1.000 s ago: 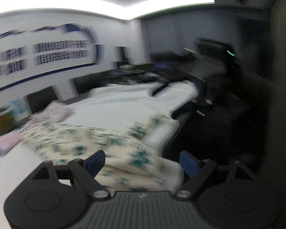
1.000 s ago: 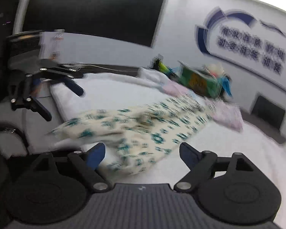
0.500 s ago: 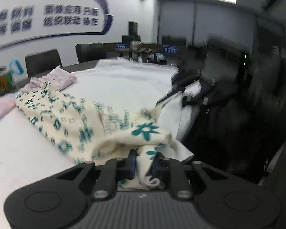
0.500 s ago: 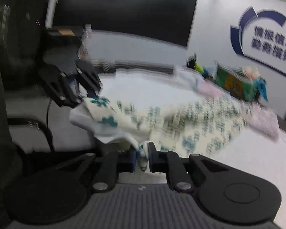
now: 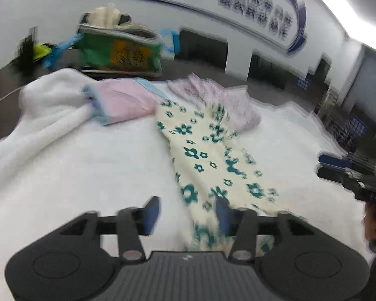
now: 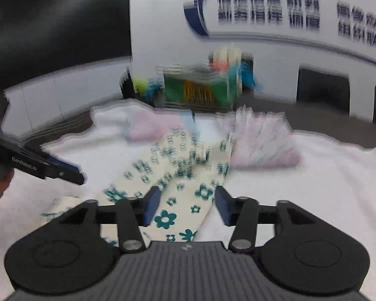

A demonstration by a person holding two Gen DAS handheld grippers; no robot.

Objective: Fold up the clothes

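A cream garment with teal flowers (image 5: 208, 160) lies stretched out lengthwise on the white-covered table (image 5: 75, 175). Its near end runs under my left gripper (image 5: 188, 213), whose jaws are opening. The cloth lies below and between them, and the pads do not press on it. In the right wrist view the same garment (image 6: 180, 175) runs from the pink clothes toward my right gripper (image 6: 186, 205). Its jaws are opening too, with cloth beneath the gap and nothing pinched. Each view shows the other gripper at its edge: the right gripper (image 5: 343, 170) and the left gripper (image 6: 50, 170).
A folded pink garment (image 5: 122, 100) and a pale pink patterned one (image 5: 213, 92) lie at the garment's far end. A green bag (image 5: 120, 50) stuffed with clothes stands behind them. Dark chairs (image 5: 203, 47) line the wall. A bunched white towel (image 5: 52, 100) lies far left.
Half a second ago both grippers were shut on the garment's near edge. Now both have let go with jaws apart, the garment lies flat, and both views have swung toward the far wall.
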